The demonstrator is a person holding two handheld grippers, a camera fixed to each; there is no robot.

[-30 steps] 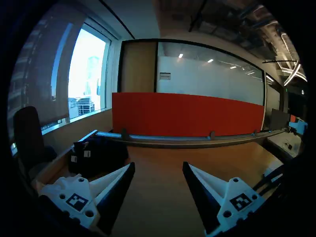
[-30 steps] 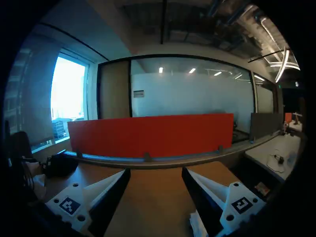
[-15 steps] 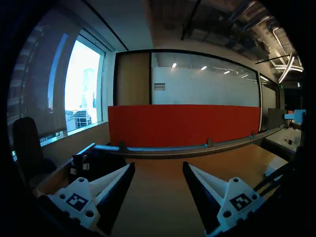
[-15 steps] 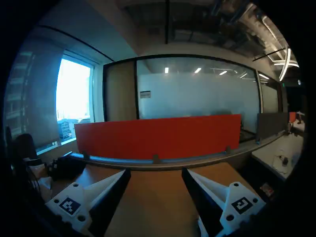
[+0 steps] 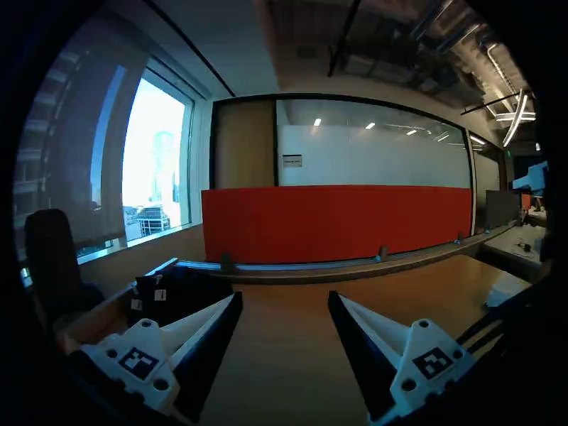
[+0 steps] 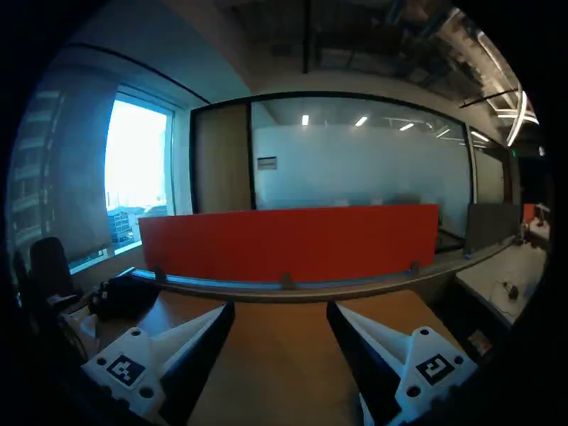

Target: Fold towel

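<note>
Hovering over the wooden table, the left claw is holding its fingers spread apart and gripping nothing. The right claw is doing likewise, and both are facing the red partition. A pale patch, seemingly the towel, is lying on the table at the right edge of the left gripper view, well off from the left claw. A black bag is sitting at the table's left.

A white scrap, perhaps cloth, is cut off at the right gripper view's bottom edge; a dark bag sits partly hidden behind the left gripper.
</note>
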